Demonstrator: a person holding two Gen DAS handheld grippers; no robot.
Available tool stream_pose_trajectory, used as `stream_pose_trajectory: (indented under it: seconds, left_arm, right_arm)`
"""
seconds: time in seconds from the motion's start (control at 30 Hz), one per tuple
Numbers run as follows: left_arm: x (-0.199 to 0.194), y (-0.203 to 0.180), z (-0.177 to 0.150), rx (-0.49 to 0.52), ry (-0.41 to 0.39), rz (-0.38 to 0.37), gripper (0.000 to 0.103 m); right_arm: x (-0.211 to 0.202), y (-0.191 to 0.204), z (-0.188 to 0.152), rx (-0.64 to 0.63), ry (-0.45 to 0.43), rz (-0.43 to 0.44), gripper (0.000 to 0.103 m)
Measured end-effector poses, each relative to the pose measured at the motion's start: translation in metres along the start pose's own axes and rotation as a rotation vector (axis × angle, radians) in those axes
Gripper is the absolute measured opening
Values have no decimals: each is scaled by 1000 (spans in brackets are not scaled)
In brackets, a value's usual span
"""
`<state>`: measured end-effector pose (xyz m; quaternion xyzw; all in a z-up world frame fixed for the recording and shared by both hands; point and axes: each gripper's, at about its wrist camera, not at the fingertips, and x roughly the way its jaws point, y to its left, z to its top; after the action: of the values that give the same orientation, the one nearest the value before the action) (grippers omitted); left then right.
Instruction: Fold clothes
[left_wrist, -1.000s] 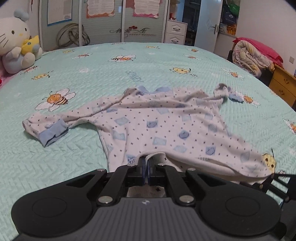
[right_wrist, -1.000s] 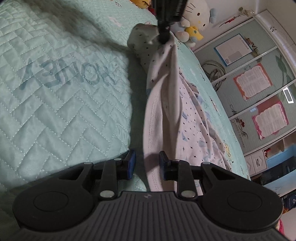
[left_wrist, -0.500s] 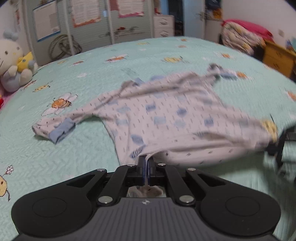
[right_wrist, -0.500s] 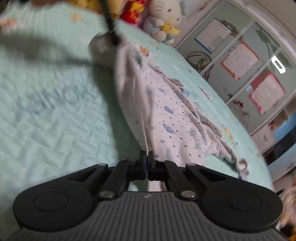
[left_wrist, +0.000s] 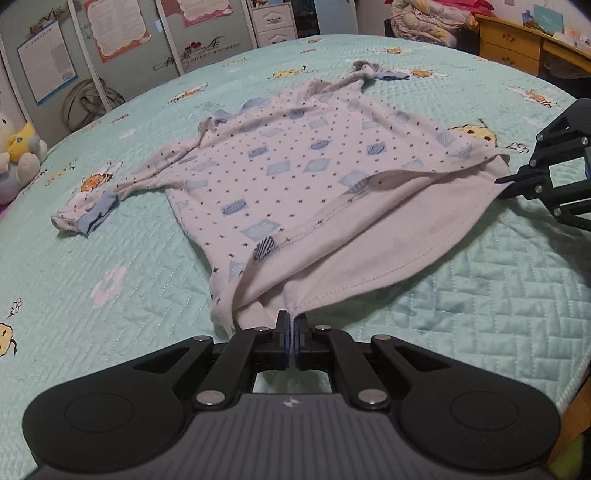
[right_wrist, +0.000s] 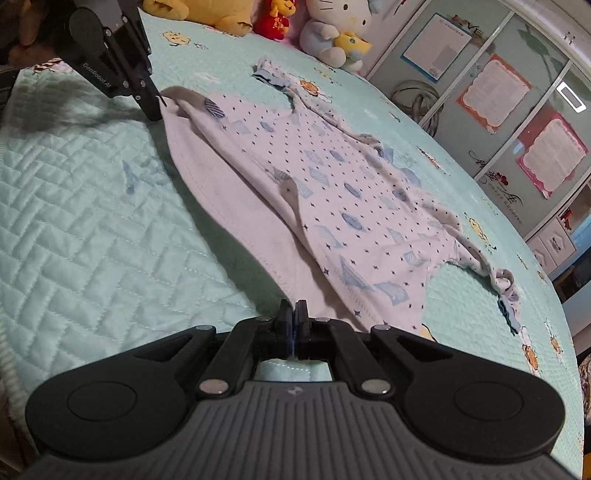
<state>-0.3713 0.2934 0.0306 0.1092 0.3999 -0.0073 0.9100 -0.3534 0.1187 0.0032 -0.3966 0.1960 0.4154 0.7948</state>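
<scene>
Two hem corners of the shirt (left_wrist: 295, 166) are pinched, one per claw — the garment lies front-up on the teal quilt (left_wrist: 110, 295), hem edge lifted and stretched between the grippers, the rest resting on the bed. In the left wrist view the left gripper (left_wrist: 291, 334) has its jaws pressed together on the near hem corner; the shirt's body runs off toward 12 o'clock, collar farthest, one sleeve out at 10 o'clock, the other bunched near 1 o'clock. The right gripper (left_wrist: 506, 182) sits at 2 o'clock from it, nipping the opposite corner. Long axis — hem to collar — runs away from both claws, so a fold would likely carry the hem forward toward the collar; both hands look equally near. In the right wrist view its fingers are shut on the hem, with the left unit at 10 o'clock marked "GenRobot AI". Quilt lettering unreadable here. Wardrobe door (left_wrist: 199, 55) decal reads "SWEET WEDDING". Plush toy (right_wrist: 332, 33) beyond at 12 o'clock.
</scene>
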Motion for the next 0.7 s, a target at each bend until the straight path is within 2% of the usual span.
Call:
stream_pose_trajectory:
  seconds: [0.07,0.3,0.47,0.6,0.7]
  left_arm:
    - [-5,2,0,-9,1,-14,1]
    - [5,4,-8,-32,38,13,2]
    - [-1,2,-12,-90,33,-1,7]
    - [-13,5,-22,-155,31,-20,8]
    - [-22,15,-32,-257,28,-36,8]
  right_arm:
    - [-4,2,-3,-8,7,5,0]
    - [4,-1,-6,36,26,15,0]
    - [3,-6,-9,103,27,28,0]
    - [-10,-21,-19,263,18,96,0]
    - [-17,-39,-35,430,14,100,1]
